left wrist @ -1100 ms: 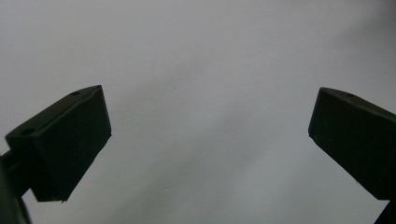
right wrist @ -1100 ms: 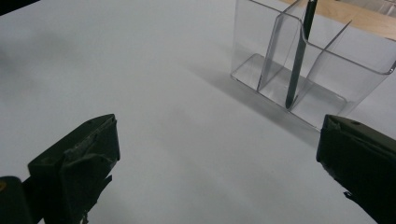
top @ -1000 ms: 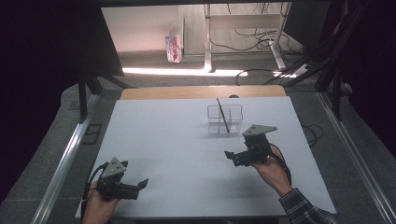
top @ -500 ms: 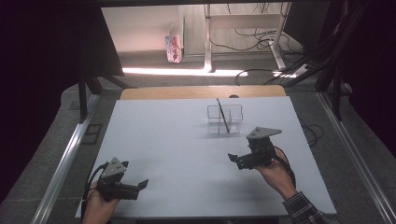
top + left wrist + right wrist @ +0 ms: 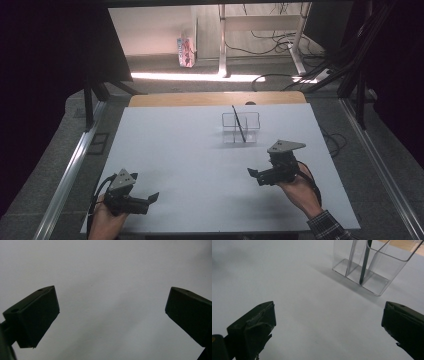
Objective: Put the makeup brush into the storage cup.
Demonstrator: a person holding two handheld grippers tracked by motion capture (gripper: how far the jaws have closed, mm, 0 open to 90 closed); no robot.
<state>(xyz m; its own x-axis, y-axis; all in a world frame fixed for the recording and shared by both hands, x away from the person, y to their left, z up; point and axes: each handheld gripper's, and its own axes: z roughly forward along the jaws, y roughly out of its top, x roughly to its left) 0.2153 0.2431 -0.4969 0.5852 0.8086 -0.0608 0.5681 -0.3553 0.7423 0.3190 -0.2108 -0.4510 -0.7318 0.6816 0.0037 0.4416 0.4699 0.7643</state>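
A clear plastic holder (image 5: 241,128) with several compartments stands on the white table (image 5: 190,150), right of centre toward the back. A dark pen (image 5: 238,123) leans upright in it. In the right gripper view the holder (image 5: 375,270) sits ahead and to the right, with the pen (image 5: 364,262) in a middle compartment. My right gripper (image 5: 255,177) (image 5: 329,312) hovers open and empty, nearer to me than the holder. My left gripper (image 5: 150,201) (image 5: 112,301) rests open at the front left over bare table, nothing between its jaws.
A wooden strip (image 5: 215,98) runs along the table's far edge. Metal rails (image 5: 70,170) flank both sides. Beyond the table, cables (image 5: 300,75) and a pink carton (image 5: 185,51) lie on the floor by a desk leg (image 5: 222,45).
My right gripper has drawn back a little toward me and to the right, away from the holder. The left gripper has stayed put.
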